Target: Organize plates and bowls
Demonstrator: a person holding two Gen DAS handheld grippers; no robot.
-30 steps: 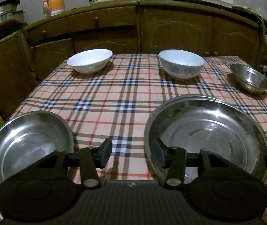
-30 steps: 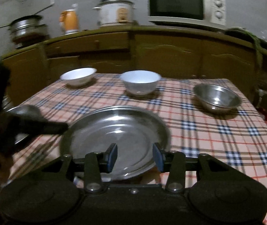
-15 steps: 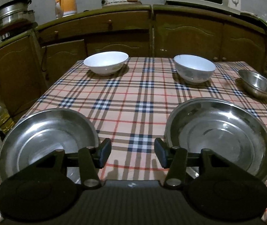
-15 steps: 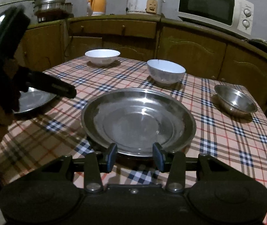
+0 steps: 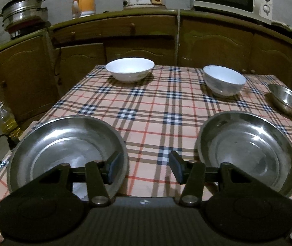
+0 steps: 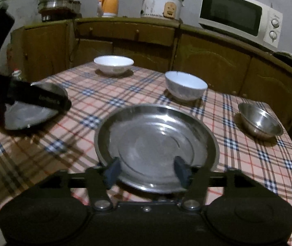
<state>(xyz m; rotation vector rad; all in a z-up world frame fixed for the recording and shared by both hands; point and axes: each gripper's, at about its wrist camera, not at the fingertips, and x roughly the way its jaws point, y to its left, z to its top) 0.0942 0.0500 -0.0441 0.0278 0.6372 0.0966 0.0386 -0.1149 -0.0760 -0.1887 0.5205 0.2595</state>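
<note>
Dim kitchen, plaid-clothed table point(image 5: 150, 110) | nothing stacked yet: two round steel plates point(image 5: 68, 149) point(image 6: 156, 145) just ahead of grippers, two white ceramic bowls point(image 5: 129, 69) point(image 5: 224, 82) and small steel bowl point(image 6: 258, 121) farther off, all apart | left gripper point(image 5: 144, 169), right gripper point(image 6: 148, 171) both spread wide, empty | judged: all sorting remains

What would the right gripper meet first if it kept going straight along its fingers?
Probably the near rim of the large steel plate: the open right gripper points at it, its fingertips framing that near edge. Its height above the checked tablecloth is unclear, so it might pass just over the rim.
</note>
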